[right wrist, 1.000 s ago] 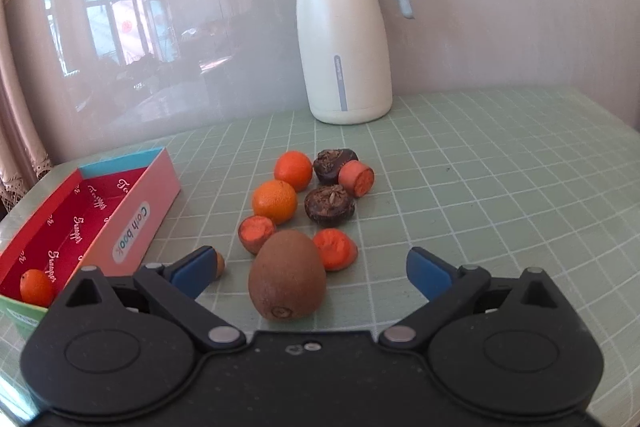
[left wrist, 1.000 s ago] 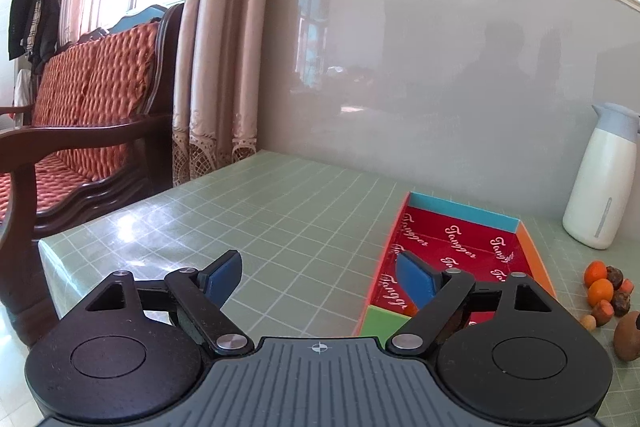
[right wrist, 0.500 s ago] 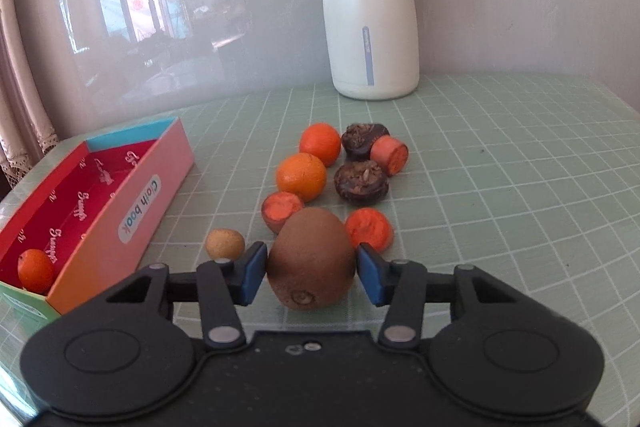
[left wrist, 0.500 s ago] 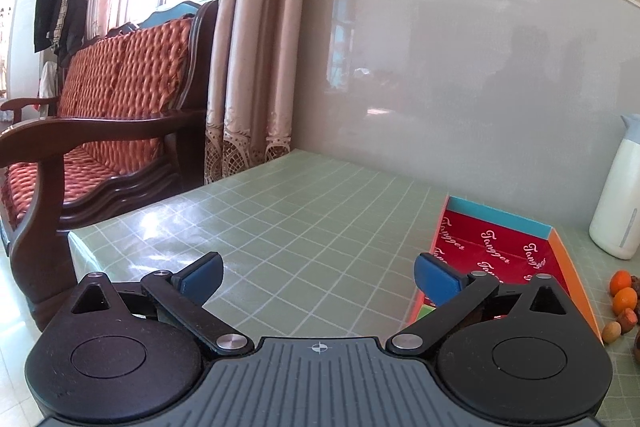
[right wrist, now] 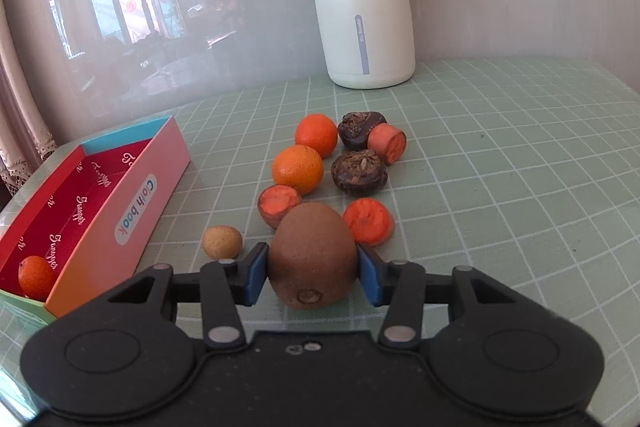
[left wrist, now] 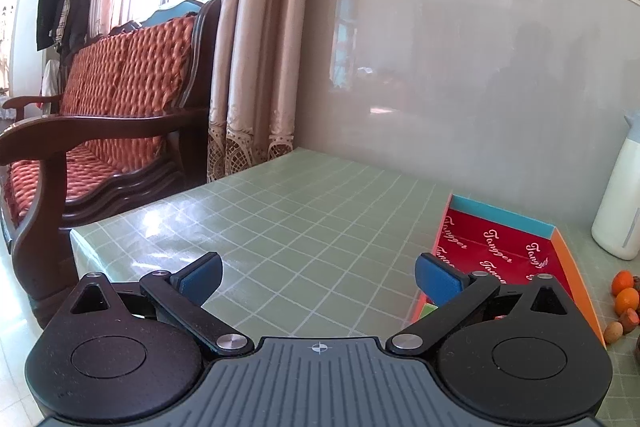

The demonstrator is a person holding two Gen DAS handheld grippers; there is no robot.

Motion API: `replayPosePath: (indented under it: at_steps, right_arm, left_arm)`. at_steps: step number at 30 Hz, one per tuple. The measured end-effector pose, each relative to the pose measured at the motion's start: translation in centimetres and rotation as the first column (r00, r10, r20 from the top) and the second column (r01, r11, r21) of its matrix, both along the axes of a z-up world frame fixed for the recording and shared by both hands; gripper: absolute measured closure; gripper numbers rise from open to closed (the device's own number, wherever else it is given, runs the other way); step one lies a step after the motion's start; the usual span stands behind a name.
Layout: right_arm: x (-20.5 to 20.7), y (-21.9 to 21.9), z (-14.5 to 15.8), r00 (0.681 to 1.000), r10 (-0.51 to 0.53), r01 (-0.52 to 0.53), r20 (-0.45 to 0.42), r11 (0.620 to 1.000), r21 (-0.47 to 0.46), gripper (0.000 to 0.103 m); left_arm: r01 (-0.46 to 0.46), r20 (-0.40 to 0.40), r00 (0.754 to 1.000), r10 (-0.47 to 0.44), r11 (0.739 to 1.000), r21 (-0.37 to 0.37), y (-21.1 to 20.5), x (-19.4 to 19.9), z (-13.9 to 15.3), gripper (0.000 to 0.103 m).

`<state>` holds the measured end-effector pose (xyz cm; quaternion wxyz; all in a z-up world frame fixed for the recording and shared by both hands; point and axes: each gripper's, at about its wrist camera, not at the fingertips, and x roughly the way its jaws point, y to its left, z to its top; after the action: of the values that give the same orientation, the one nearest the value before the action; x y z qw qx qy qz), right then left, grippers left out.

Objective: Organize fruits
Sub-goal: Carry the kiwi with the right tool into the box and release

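A: Right gripper (right wrist: 313, 269) — state noted?

B: Its jaws have just been closing; the blue pads (right wrist: 253, 277) are now pressed on both flanks of the kiwi (right wrist: 312, 259), which is pinched between them, stem end toward the camera. Whether the kiwi is lifted off the table (right wrist: 500, 167) cannot be told.

A: Left gripper (left wrist: 318, 277)?

B: Spread wide, jaws just opened further, nothing between the pads. Only green checked table is seen beneath it, near the table's left edge.

A: Remaining fruit?

B: Clustered just beyond the kiwi: two oranges (right wrist: 298, 169), two dark brown fruits (right wrist: 359, 171), three cut orange-red pieces (right wrist: 368, 221). One piece (right wrist: 278, 203) is partly hidden behind the kiwi. A small tan fruit (right wrist: 222, 242) is recorded just beside the left pad, apart from it.

A: Box?

B: Open box (right wrist: 136, 191), red lining, set toward the left of the cluster and angled toward the wall. One small orange fruit (right wrist: 36, 277) is logged in its near end. In the left view the same box (left wrist: 560, 239) is seen at right, partly behind the gripper.

A: Other items?

B: A white jug (right wrist: 366, 7) stands upright at the table's back edge, against the wall. A wooden sofa (left wrist: 108, 115) is beyond the table's left edge.
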<state>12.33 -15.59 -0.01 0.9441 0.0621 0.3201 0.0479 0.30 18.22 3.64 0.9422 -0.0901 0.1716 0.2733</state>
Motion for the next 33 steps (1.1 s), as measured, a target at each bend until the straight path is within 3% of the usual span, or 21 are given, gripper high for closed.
replayPosePath:
  at_steps: [9,17,26,33]
  right_arm:
    - [-1.3,0.0,0.8,0.999,0.023,-0.023,0.038,1.000,0.001,0.057]
    - [-2.5,1.5,2.6,0.995,0.057,-0.054,0.088,0.998,-0.038,0.057]
    - [-2.7,5.9,6.4,0.972,0.171,-0.164,0.159,0.985,-0.057,0.057]
    - [-2.1,10.4,7.5,0.944,0.280,-0.273,0.175,0.960,-0.067,0.057]
  left_arm:
    - [0.006,0.007,1.000,-0.006,1.000,-0.007,0.1,-0.2,0.0,0.000]
    - [-0.015,0.035,0.999,0.018,0.996,-0.086,1.6,-0.8,0.1,0.000]
    - [-0.035,0.061,0.997,0.044,0.990,-0.136,3.1,-1.6,-0.1,0.000]
    - [-0.055,0.067,0.996,0.065,0.989,-0.138,3.9,-1.9,-0.3,0.000]
